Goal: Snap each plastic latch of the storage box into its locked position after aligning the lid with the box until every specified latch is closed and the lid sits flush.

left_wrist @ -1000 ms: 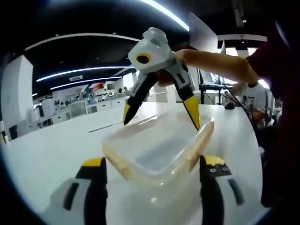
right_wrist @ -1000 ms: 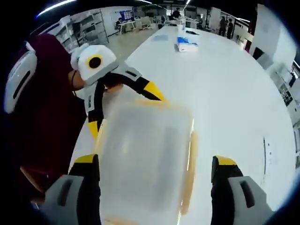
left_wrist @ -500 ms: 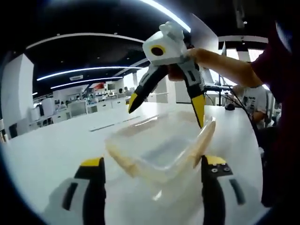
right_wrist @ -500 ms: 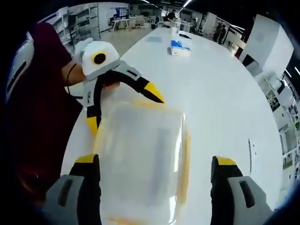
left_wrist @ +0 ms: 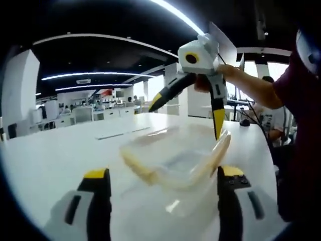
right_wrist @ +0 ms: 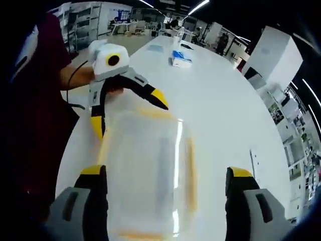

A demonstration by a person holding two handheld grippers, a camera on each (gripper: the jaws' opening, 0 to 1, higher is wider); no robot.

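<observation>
The storage box lies on the white table, between the two grippers and just ahead of each camera's own jaws. It is a shallow, clear plastic container with its lid on top and pale yellow latches along the edges. It looks light and fairly stiff, but smooth enough to skid on the tabletop when pushed — so it would likely need steadying from one side while the other side is pressed. The best places to press are the latch flaps themselves, near their outer edges, pushing down and in towards the box wall; the thin clear lid would flex if pushed in its middle.

The left gripper has its jaws spread wide and grips nothing; the box sits just beyond them. The right gripper is likewise spread wide, with the box between and below its jaws, apparently not clamped.

The left gripper view looks low across the table and shows the box's side, with a latch on the far end flared outward — unlocked, by the look of it. The right gripper view looks down on the lid and shows its outline against the box, plus a blue-and-white packet far up the table.
</observation>
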